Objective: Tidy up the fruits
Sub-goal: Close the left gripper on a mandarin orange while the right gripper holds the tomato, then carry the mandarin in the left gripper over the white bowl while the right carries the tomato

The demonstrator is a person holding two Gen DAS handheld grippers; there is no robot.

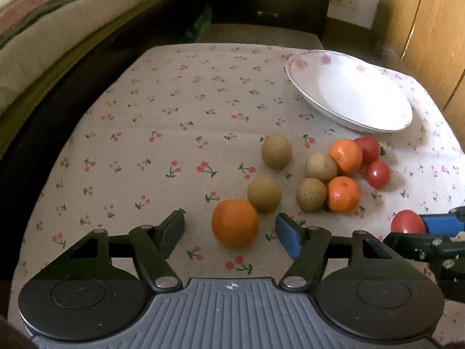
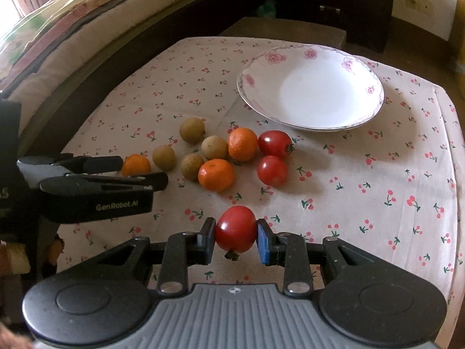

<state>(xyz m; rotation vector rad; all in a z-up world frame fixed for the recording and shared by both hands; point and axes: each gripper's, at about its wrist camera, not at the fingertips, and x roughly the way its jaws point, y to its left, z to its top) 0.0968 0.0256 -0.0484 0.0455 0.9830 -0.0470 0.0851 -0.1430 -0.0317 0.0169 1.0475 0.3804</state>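
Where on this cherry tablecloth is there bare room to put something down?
Bare cloth lies left of the white flowered plate, running back to the table's far edge, and right of the two loose red tomatoes. The plate itself is empty. The brown, orange and red fruit cluster is crowded.

The left gripper (image 1: 229,229) stood with its jaws wide apart around a near orange (image 1: 234,222) on the cherry-print tablecloth (image 1: 162,145), neither finger touching it. Just beyond lay four brownish round fruits (image 1: 264,193), two more oranges (image 1: 343,194) and two tomatoes (image 1: 377,174), bunched to the right. A white floral plate (image 1: 302,64) sat at the far right. At the near right edge, the right gripper (image 1: 418,229) clasped a third tomato (image 1: 407,222).
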